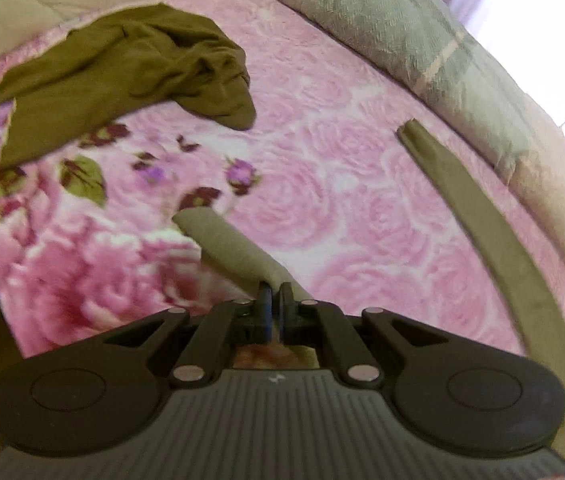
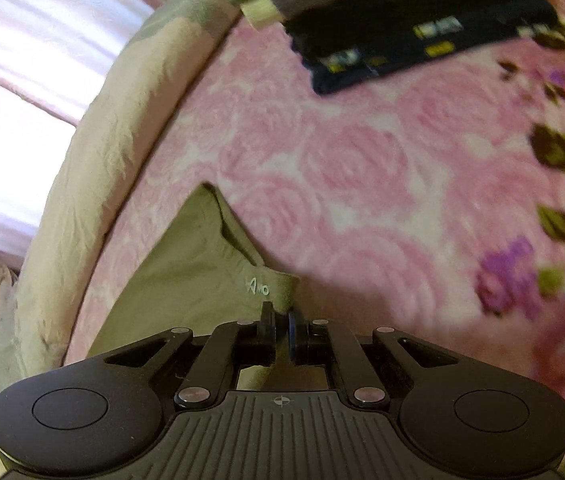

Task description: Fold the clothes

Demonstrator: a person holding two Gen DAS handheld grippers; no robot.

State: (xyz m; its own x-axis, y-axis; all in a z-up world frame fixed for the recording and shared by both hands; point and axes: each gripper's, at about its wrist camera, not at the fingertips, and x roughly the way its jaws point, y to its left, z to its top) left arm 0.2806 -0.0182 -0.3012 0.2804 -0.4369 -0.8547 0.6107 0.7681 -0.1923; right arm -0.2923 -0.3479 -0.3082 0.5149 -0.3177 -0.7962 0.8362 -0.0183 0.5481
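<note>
**Both tools pinching 1 grey-green garment over the bed**

Left tool (image 1: pixel 273 294) clamped tight on a rolled edge of the grey-green garment (image 1: pixel 238 248). Right tool (image 2: pixel 281 316) clamped on another corner, beside a small white logo (image 2: pixel 256 286). Garment hangs over the pink rose blanket (image 1: pixel 342 200). Crumpled olive garment (image 1: pixel 122 76) lies apart. Folded dark clothes (image 2: pixel 422 32) lie at the blanket's far edge.

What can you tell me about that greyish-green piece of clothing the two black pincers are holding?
The grey-green garment looks like soft, matte woven cloth with small pale lettering near one corner. The left gripper is shut on one end, the right gripper on that lettered corner. A long strip runs across the pink rose-patterned blanket. Whether it touches the blanket is unclear.
</note>
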